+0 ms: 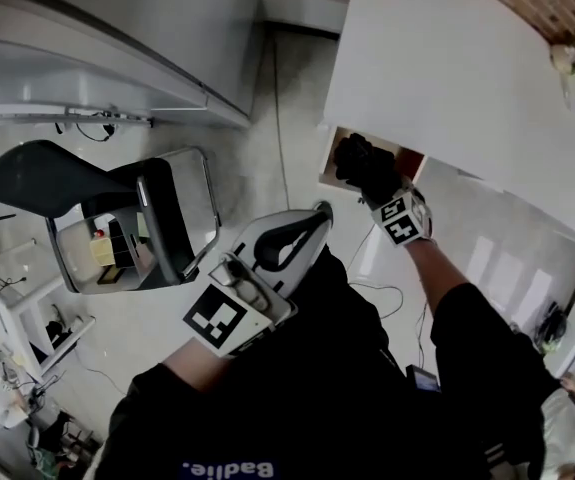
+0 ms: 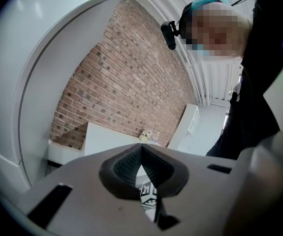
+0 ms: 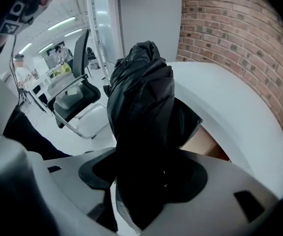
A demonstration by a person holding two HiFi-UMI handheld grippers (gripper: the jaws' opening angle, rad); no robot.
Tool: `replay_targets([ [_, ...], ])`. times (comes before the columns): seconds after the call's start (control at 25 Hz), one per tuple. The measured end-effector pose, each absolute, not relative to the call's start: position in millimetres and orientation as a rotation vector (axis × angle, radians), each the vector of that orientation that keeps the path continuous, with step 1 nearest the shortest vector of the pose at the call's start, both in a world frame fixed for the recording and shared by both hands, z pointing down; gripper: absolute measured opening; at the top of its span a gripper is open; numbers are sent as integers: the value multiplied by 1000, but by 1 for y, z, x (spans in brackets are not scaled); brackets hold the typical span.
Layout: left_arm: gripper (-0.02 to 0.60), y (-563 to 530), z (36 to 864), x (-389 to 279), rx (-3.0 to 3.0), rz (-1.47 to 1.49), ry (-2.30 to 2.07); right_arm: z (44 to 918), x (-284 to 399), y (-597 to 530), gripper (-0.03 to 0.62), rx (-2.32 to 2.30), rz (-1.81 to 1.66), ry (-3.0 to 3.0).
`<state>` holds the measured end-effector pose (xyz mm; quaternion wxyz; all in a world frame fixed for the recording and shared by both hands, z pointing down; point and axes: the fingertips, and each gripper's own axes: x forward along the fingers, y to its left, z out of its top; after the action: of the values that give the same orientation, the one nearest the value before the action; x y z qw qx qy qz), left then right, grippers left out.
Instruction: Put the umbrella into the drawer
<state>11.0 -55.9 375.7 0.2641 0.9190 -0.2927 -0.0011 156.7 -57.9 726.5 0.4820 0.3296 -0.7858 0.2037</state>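
A folded black umbrella (image 1: 365, 166) is held by my right gripper (image 1: 379, 190), which is shut on it, just above the open drawer (image 1: 410, 164) under the white cabinet top (image 1: 457, 78). In the right gripper view the umbrella (image 3: 141, 107) stands up between the jaws of the right gripper (image 3: 148, 181) and hides the pads. The drawer's wooden inside (image 3: 207, 144) shows behind it to the right. My left gripper (image 1: 312, 218) hangs lower left of the drawer, apart from it, shut on nothing. Its pads (image 2: 131, 163) meet in the left gripper view.
A black office chair (image 1: 117, 208) stands on the pale floor to the left. A grey desk edge (image 1: 117, 58) runs along the upper left. A thin cable (image 1: 279, 118) lies on the floor near the cabinet. A brick wall (image 2: 126, 82) backs the cabinet.
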Motion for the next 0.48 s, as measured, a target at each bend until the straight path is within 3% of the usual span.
replay_targets([
  [0.48, -3, -58, 400, -8, 2446, 51, -831, 810, 176, -88, 275, 811, 532, -1750],
])
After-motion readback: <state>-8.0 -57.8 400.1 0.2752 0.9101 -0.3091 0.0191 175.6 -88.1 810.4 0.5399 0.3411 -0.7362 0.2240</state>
